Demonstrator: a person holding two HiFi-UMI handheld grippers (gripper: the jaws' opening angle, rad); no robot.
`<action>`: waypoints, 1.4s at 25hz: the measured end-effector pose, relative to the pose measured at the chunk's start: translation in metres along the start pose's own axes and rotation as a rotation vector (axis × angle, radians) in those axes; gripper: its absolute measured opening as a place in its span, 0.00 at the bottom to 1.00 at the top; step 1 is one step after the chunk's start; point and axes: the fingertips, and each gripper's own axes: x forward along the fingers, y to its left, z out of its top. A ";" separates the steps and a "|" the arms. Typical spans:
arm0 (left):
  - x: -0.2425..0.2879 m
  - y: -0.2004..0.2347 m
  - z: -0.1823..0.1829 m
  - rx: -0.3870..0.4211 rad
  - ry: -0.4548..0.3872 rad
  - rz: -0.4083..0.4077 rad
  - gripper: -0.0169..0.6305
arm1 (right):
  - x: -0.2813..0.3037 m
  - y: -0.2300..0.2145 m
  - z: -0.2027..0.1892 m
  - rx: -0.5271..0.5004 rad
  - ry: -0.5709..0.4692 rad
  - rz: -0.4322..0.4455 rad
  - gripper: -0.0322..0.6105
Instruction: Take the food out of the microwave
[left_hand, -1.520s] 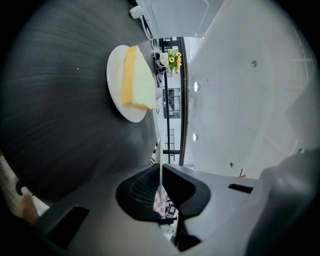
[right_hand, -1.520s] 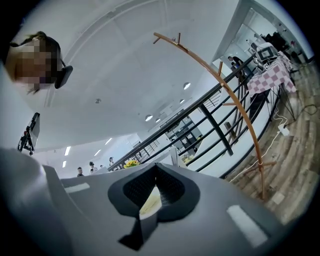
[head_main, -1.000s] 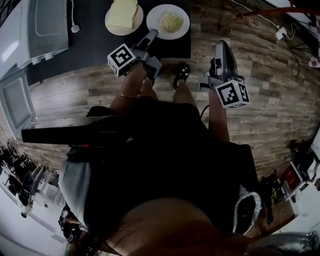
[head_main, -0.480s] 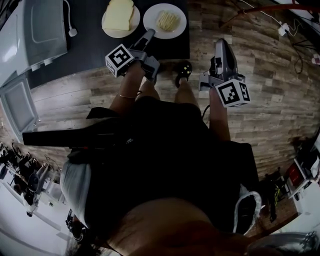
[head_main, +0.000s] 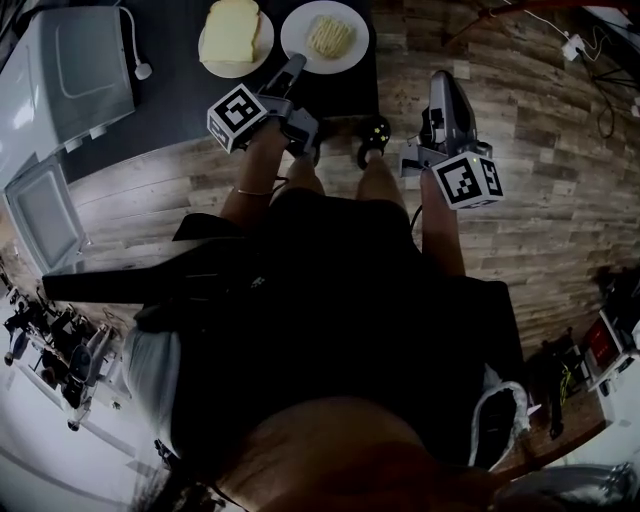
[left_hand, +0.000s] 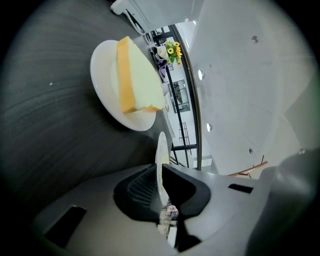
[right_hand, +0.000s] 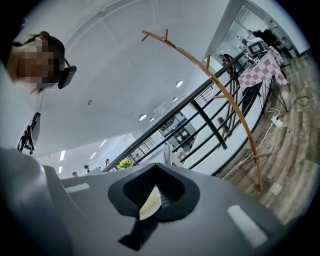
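Jaws of left gripper (head_main: 297, 68) still clamp noodle plate (head_main: 352, 52) rim.

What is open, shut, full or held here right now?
microwave: door open.
bread plate: on the table, bread on it.
noodle plate: rim pinched by left hand-held gripper.
left hand-held gripper: shut on noodle plate.
right hand-held gripper: shut, holding nothing.
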 end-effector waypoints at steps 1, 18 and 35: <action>0.000 0.000 0.000 0.013 0.004 0.011 0.05 | 0.000 0.000 0.000 0.001 0.002 0.000 0.05; -0.001 0.000 -0.006 0.114 0.059 0.092 0.18 | -0.009 0.006 0.003 0.002 -0.009 0.009 0.05; -0.009 -0.001 -0.013 0.310 0.160 0.160 0.36 | -0.009 0.020 0.001 -0.004 0.002 0.035 0.05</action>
